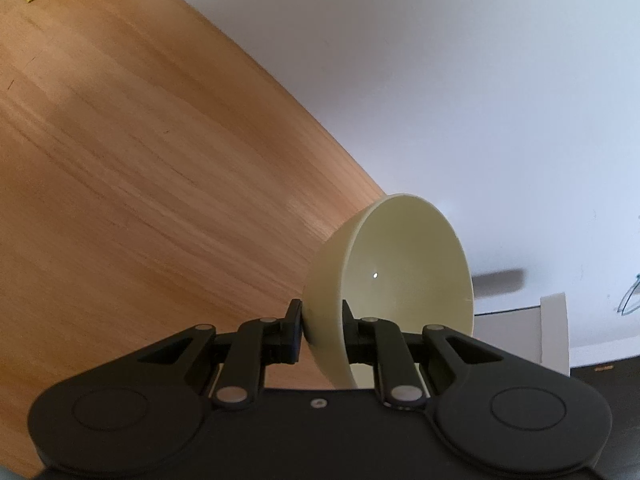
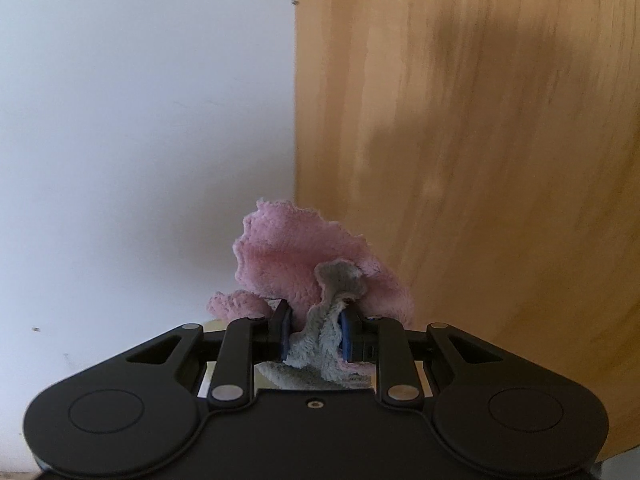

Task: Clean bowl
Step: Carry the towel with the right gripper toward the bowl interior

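Fingers of my left gripper [image 1: 322, 330] pinch the wall of the pale bowl [image 1: 400, 280], one pad on the outside and one inside the rim, so the bowl stands tipped on its side above the wooden desk [image 1: 140, 160] with its hollow facing away to the right. My right gripper [image 2: 314, 334] has its fingers clamped on a bunched cloth [image 2: 296, 256], pink on one face and grey on the other, with a good tuft sticking out past the tips. To wipe well, I judge I should bring that loose tuft into the open mouth, not the hard fingertips, and sweep around the inner wall. I should hold the left grip firm, since a thin rim pinch could twist under pressure.
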A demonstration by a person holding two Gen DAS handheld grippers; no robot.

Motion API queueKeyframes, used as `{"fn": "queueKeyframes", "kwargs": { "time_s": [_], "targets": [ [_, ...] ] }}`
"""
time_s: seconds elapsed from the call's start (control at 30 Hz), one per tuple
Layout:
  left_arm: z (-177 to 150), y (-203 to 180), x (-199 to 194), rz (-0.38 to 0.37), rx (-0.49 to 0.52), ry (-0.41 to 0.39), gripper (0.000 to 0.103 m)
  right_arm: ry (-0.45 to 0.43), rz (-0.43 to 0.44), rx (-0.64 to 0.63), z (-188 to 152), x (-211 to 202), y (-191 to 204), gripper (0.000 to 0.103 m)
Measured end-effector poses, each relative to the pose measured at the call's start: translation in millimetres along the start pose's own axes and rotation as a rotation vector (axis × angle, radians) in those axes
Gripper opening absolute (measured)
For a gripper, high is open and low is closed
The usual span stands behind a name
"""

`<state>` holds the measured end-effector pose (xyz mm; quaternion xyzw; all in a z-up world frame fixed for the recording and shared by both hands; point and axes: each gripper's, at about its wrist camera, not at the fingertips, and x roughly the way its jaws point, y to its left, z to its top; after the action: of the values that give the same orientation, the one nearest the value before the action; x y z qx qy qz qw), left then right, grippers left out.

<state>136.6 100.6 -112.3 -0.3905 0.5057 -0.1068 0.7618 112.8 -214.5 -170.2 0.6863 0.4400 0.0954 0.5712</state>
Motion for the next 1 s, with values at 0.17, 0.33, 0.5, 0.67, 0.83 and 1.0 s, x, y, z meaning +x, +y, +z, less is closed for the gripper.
{"fn": "queueKeyframes", "kwargs": {
  "time_s": [0.17,0.33,0.5,0.67,0.83,1.0],
  "targets": [
    [0,1,1,0.005,0.029,0.008,0.012,0.024,0.006,-0.032,9,-1,6,0.026],
    [1,2,0,0.013,0.052,0.013,0.012,0.038,0.048,-0.115,15,0,6,0.026],
    [2,1,0,0.011,0.075,0.035,0.012,0.064,0.074,-0.183,17,0,15,0.026],
    [-1,3,-3,0.006,0.116,0.062,0.013,0.115,0.081,-0.225,18,-1,19,0.026],
    [-5,7,-2,-0.003,0.119,0.079,0.013,0.138,0.033,-0.254,27,5,12,0.027],
    [-6,1,-3,-0.006,0.158,0.089,0.013,0.136,-0.008,-0.242,30,5,0,0.027]
  ]
}}
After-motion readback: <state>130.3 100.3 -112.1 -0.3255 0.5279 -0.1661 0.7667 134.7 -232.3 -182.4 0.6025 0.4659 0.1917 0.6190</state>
